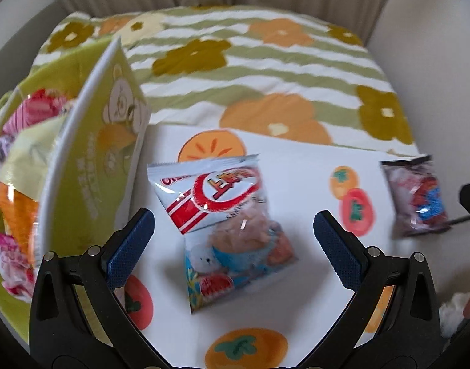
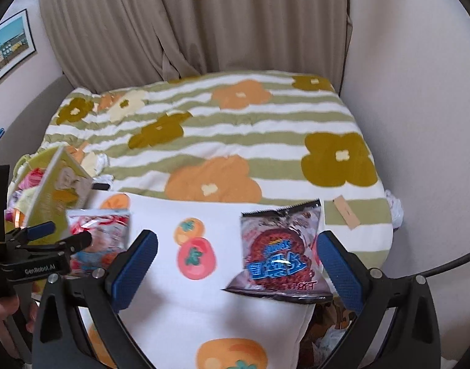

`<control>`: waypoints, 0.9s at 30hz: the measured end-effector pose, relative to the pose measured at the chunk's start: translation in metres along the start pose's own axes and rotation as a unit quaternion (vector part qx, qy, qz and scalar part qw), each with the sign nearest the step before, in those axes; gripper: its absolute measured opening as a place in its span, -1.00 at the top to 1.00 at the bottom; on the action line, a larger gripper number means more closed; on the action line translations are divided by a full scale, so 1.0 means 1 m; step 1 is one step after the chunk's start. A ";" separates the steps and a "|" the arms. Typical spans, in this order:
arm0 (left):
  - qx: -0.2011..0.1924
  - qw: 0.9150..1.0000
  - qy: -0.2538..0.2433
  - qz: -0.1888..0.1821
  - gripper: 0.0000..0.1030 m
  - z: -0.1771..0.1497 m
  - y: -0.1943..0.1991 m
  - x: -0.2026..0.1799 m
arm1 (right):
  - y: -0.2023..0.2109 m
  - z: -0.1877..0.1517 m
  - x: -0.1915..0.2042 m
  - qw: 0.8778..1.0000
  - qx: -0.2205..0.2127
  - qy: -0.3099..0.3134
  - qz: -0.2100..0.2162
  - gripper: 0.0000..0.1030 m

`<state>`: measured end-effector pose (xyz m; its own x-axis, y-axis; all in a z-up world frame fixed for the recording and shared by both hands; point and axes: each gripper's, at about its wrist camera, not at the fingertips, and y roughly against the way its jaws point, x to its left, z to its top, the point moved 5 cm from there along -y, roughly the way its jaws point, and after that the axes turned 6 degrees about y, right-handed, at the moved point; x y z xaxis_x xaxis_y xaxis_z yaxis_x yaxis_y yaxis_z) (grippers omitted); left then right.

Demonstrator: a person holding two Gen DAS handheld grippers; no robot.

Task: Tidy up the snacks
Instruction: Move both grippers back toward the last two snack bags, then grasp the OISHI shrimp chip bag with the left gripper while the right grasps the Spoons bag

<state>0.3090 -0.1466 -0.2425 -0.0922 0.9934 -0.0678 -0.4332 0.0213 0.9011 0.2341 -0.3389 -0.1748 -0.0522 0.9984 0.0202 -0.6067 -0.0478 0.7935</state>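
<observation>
from my left wrist camera, my left hand-held gripper [image 1: 234, 235] is spread wide, its blue pads [image 1: 128, 247] on either side of a white snack packet [image 1: 222, 230] with a red ring logo, touching neither edge that i can see. the packet lies flat on a white cloth [image 1: 299, 166] printed with orange and red fruit, which sits on a bed with a green-striped flowered blanket [image 1: 259, 70]. just left of the packet stands a green fabric bin [image 1: 90, 160] with a bear drawing on its side; its near wall leans, and inside i can see several bright wrappers [image 1: 16, 166], blurred. to the right, well apart from the white packet, a dark snack packet [image 1: 415, 196] lies near the cloth's right edge.

from my right wrist camera, my right hand-held gripper [image 2: 237, 266] is also spread wide and holds nothing. the dark snack packet [image 2: 281, 255] with blue lettering lies between its pads, closer to the right pad [image 2: 339, 272], at the right edge of the white cloth [image 2: 185, 301]. at the left, my left hand-held gripper [image 2: 65, 236] hangs over the white packet [image 2: 102, 236], with the green bin [image 2: 56, 190] just behind it. a hand [image 2: 4, 313] shows at the lower left edge. beige curtains [image 2: 204, 21] hang behind the bed.
</observation>
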 end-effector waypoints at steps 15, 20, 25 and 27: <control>0.049 0.998 0.032 0.006 -0.52 -0.011 -0.062 0.008 | -0.057 -0.023 -0.039 0.998 0.053 0.014 -0.008 -0.99; 0.047 0.999 0.023 -0.002 -0.35 -0.012 -0.060 0.003 | -0.071 -0.022 -0.040 0.998 0.063 0.021 -0.002 -0.99; 0.047 0.999 0.022 -0.002 -0.27 -0.014 -0.057 0.002 | -0.082 -0.021 -0.039 0.997 0.071 0.037 -0.002 -0.99; 0.047 0.999 0.021 -0.001 -0.25 -0.015 -0.055 0.001 | -0.085 -0.021 -0.036 0.996 0.074 0.050 -0.004 -0.99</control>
<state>0.3196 -0.1488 -0.2987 -0.1298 0.9879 -0.0850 -0.3482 0.0348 0.9368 0.2709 -0.3715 -0.2558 -0.1302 0.9906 -0.0410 -0.4851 -0.0276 0.8740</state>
